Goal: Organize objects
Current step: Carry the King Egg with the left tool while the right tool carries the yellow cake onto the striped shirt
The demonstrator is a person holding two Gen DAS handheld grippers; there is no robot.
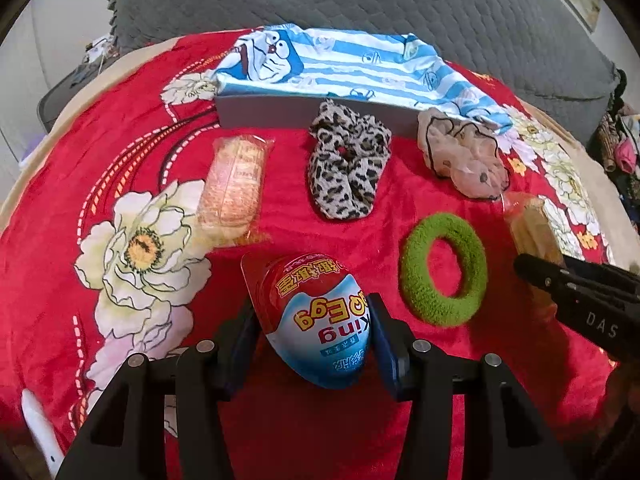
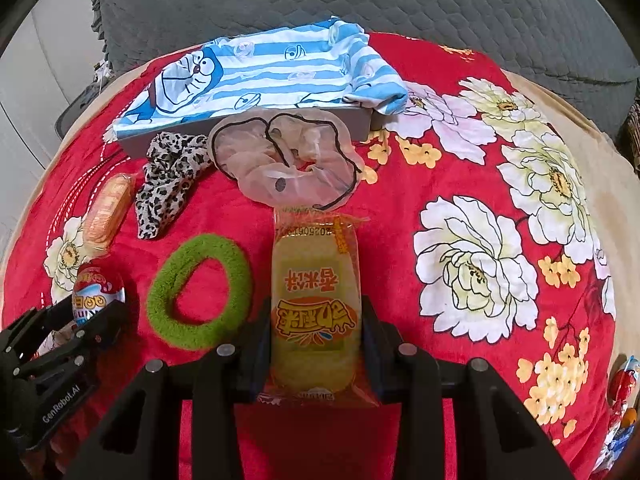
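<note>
On the red blanket [image 1: 60, 280], the left gripper [image 1: 312, 332] clamps a toy egg [image 1: 316, 320] and the right gripper [image 2: 316, 332] clamps a yellow snack pack [image 2: 316, 304], both near the front edge. A green ring [image 1: 444, 270] lies between them; scrunchies [image 1: 348, 160] lie toward the grey box [image 1: 272, 114] at the back edge.

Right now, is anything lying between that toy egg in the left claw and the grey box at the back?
Yes. The leopard-print scrunchie lies on the red blanket between the toy egg, which the left gripper grips, and the grey box. A striped cartoon shirt also covers the box's top.
</note>
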